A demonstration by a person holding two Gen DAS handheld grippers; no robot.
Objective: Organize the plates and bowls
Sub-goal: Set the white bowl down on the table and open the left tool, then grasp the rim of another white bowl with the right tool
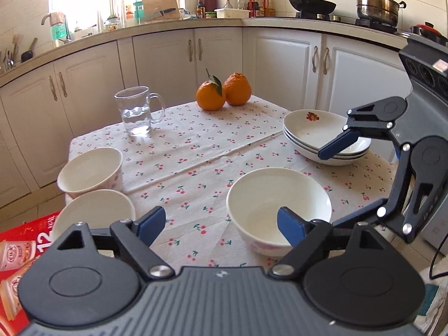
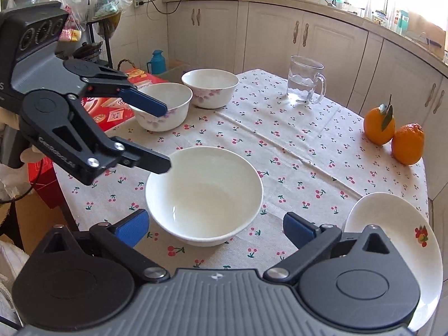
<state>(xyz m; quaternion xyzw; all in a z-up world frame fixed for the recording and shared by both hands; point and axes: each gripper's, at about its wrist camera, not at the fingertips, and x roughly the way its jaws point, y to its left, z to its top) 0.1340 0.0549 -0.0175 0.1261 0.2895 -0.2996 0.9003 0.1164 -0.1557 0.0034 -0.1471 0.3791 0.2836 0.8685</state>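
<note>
- The wide white glazed ceramic bowl [image 2: 203,196] stands upright and empty on the near middle of the round table under a cherry-print cloth [image 2: 294,151]. It is apart from all other crockery.
- Two smaller white ceramic bowls with pink flower print [image 2: 168,106] sit at the far left edge of the table as the right wrist view shows it, close beside each other. Whether they touch cannot be told.
- The stack of shallow white ceramic plates with a fruit motif [image 1: 322,137] rests at the right edge in the left wrist view. Three rims are countable.
- The left gripper [image 1: 221,224] has its blue-padded tongs apart. One pad sits over the near rim of the wide bowl, the other over bare cloth; nothing is clamped.
- The right gripper [image 2: 215,228] has its tongs apart at full spread, near the wide bowl, with nothing between the pads.
- Handling judgement: the crockery is rigid, moderately heavy and brittle. The glaze looks smooth and is likely to slip against the pads.
- Recommended hold: one pad inside the wall and one outside, straddling the rim, seated well below the lip.
- Nest the bowls gently; a hard contact may chip a rim.
- Hazards: the clear glass mug holding water [image 2: 305,84] and the two oranges [image 2: 392,137] stand at the far side, well apart from the bowls.
</note>
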